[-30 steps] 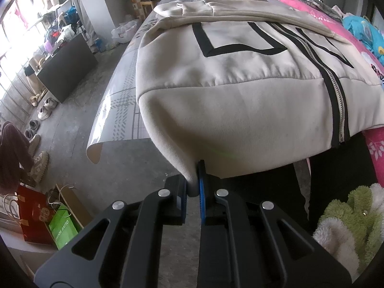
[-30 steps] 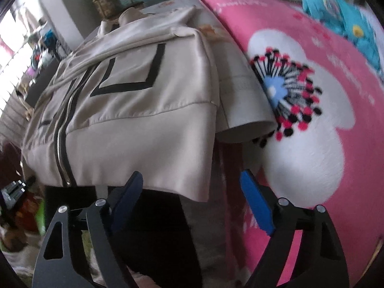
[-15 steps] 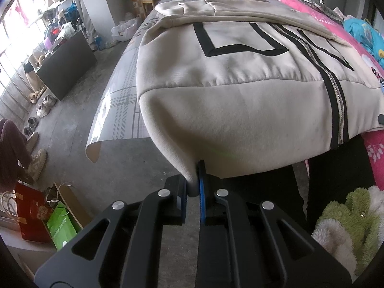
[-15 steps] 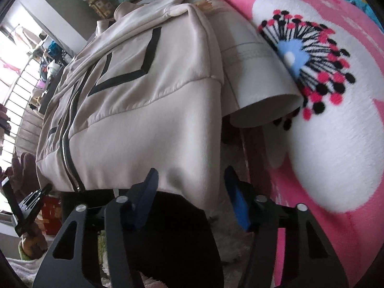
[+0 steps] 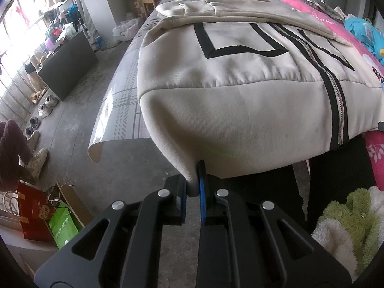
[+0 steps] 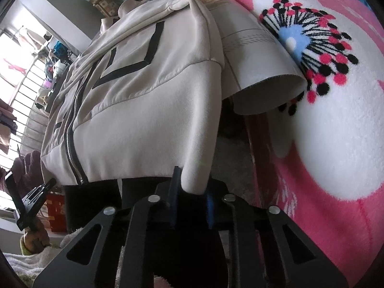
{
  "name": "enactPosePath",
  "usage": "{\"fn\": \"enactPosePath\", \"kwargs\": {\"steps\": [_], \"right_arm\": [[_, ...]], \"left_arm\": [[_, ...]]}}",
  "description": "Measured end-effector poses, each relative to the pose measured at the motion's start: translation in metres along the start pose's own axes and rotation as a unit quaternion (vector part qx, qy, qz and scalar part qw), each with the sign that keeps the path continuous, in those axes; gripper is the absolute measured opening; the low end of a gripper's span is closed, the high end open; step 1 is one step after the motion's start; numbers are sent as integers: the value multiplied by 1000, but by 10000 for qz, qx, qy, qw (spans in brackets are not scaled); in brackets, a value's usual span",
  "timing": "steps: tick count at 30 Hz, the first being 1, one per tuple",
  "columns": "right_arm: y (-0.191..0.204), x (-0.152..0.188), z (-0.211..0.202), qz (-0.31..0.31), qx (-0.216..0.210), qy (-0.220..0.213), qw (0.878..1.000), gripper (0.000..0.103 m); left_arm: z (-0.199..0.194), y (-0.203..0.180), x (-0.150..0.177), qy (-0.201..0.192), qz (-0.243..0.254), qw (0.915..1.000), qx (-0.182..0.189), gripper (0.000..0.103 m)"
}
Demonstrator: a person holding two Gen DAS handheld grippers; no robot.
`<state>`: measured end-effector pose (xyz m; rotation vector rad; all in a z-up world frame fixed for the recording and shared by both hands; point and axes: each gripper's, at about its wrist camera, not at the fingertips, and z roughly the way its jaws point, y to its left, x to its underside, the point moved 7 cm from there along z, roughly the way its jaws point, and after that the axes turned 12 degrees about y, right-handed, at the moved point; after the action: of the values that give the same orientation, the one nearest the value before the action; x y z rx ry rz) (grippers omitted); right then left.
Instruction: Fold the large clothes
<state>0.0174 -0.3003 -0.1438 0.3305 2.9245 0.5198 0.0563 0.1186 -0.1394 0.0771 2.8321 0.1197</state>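
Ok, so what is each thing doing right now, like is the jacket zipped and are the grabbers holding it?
Beige jacket: zipped, lying flat on the table, hem hanging over the near edge.
Left gripper: jaws shut on the jacket's hem corner.
Right gripper: jaws have just been closing, now pinching the other hem corner.
Table cover: draped, its corner curling up.
Pink blanket: spread out beside the jacket.
Green bag: standing on the floor.

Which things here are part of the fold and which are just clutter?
Job: cream zip jacket; left gripper shut on one hem corner; right gripper, just closed on the other.

Clutter: pink flower blanket, green plush toy, shopping bags, shoes.
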Motion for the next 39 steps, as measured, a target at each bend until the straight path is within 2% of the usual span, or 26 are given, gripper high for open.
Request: {"fn": "enactPosePath", "kwargs": {"steps": [5,9,15,18,22,28,39], "right_arm": [[4,0,-1,-73,28,-47,10000,8],[9,0,-6,-157,122,-102,9997,6],[20,3,-31,-280,43,-323,9991,5],[30,4,-48,-414,4,-522,9978,5],[39,-2,-63,-469,-143,-758,9959,5],[45,-14,-73,-349,-430,-991,9935,5],[43,-26,-77,-218,-626,-1192,9907,5]], "left_arm": [[-6,0,1,-80,9,10000,29,8],[-18,1,3,-205,17,9997,166,7],[-52,0,-1,-532,-3,9945,906,5],[-73,-2,-10,-772,-92,9871,1400,5],[-83,-2,-22,-891,-208,9804,1747,5],[-84,3,-36,-916,-426,9753,1966,5],[-84,10,-54,-1038,-607,9718,2028,5]]}}
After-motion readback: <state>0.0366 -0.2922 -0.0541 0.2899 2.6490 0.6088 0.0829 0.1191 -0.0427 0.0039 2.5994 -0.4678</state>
